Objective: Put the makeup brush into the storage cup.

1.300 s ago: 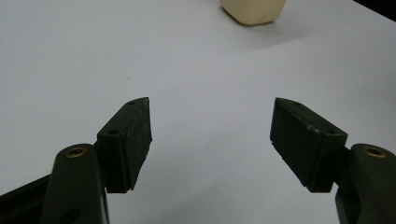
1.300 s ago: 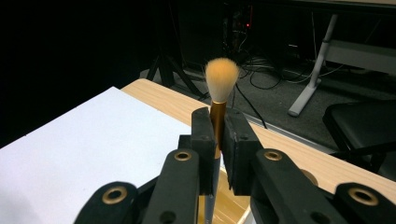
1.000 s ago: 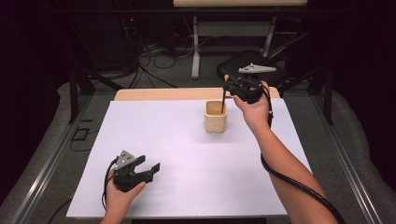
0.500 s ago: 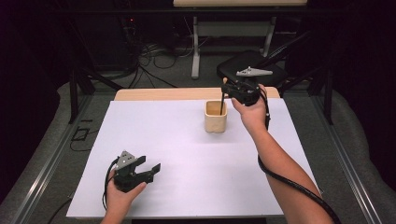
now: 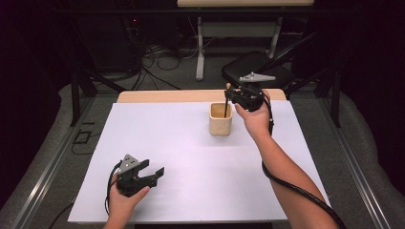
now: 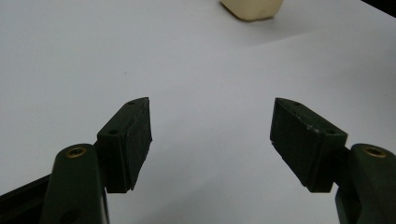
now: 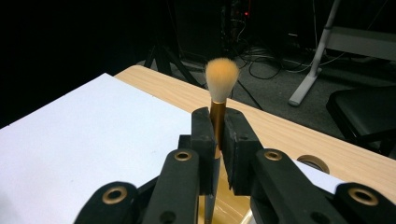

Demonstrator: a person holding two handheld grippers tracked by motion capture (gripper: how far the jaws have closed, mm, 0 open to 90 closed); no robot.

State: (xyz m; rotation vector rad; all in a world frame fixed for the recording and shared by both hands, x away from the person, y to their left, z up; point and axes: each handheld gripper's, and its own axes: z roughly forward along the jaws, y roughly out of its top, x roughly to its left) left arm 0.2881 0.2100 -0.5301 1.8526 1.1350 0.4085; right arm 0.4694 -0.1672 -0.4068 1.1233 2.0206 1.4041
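Right gripper [image 7: 217,140] clamped on a makeup brush [image 7: 219,100] — jaws pinch the copper ferrule, bristles up, dark handle reaching down into the cream cup [image 5: 220,119]. Cup stands on the white sheet [image 5: 191,162] near the far edge of the table [image 5: 167,96]. Left gripper [image 6: 212,140] rests low near the sheet's near-left corner — jaws wide apart, nothing between them, well apart from the cup

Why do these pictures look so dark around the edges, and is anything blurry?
High view: the white table sheet is brightly lit, the room around it nearly black. Left gripper view: the cup is soft, with a faint shadow. Right gripper view: the brush bristles glow and look slightly fuzzy.
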